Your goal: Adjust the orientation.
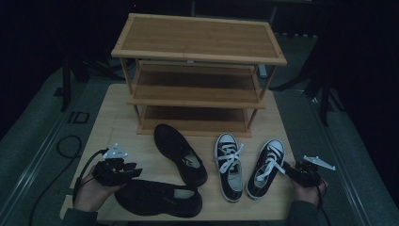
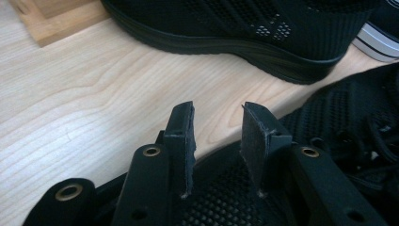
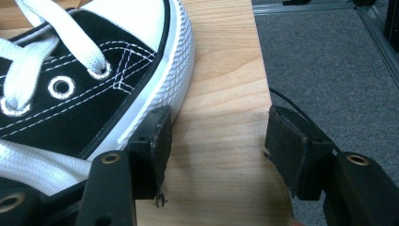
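I kept the left gripper (image 1: 123, 170) parted and empty just over the near black shoe (image 1: 157, 198), in front of the shelf (image 1: 197, 70), ready to grasp it. The right gripper (image 1: 288, 171) waited open beside the right sneaker (image 1: 266, 168).

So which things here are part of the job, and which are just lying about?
In play: near black shoe under the left claw; right sneaker beside the right claw; far black shoe; left sneaker; rack.
Lying about: floor cable.
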`<action>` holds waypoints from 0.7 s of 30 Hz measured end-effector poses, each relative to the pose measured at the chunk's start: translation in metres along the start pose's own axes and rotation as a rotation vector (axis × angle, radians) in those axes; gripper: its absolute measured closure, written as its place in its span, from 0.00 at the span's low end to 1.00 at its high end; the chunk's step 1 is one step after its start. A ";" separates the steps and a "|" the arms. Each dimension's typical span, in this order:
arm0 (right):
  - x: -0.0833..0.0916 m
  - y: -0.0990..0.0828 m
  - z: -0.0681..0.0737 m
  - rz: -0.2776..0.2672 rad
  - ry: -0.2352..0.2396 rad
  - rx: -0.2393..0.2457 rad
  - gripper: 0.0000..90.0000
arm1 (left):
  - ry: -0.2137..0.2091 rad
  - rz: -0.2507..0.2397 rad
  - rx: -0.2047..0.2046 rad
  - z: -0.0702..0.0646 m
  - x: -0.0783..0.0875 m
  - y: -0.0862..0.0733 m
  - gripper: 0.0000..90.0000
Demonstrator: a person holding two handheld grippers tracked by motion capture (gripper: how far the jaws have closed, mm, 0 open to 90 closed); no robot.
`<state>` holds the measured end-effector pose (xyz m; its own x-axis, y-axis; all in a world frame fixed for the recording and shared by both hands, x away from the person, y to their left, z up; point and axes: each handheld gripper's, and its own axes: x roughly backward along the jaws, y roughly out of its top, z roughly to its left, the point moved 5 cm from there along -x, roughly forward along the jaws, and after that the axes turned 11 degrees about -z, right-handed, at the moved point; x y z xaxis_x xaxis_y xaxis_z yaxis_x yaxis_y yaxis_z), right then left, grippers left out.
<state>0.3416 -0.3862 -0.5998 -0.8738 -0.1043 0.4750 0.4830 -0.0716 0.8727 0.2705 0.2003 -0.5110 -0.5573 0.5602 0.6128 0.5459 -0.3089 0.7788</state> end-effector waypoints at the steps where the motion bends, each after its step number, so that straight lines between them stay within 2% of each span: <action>1: 0.000 0.000 0.000 0.000 0.000 -0.001 0.46 | -0.007 0.005 -0.003 -0.002 0.000 -0.001 0.72; 8: 0.000 0.000 0.000 0.001 -0.003 -0.001 0.45 | -0.031 0.021 -0.020 -0.012 -0.003 -0.004 0.72; 14: 0.000 0.000 0.000 0.002 -0.003 -0.001 0.45 | -0.045 0.038 -0.017 -0.017 -0.006 -0.008 0.71; 17: 0.000 0.000 0.000 0.001 -0.003 -0.001 0.45 | -0.042 0.059 -0.002 -0.017 -0.008 -0.012 0.72; 21: 0.000 0.000 0.000 0.001 -0.005 -0.001 0.44 | -0.076 0.071 0.049 -0.018 -0.009 -0.014 0.80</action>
<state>0.3418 -0.3865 -0.5998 -0.8733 -0.0999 0.4768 0.4843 -0.0729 0.8719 0.2568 0.1857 -0.5255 -0.4681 0.5957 0.6527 0.6135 -0.3125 0.7252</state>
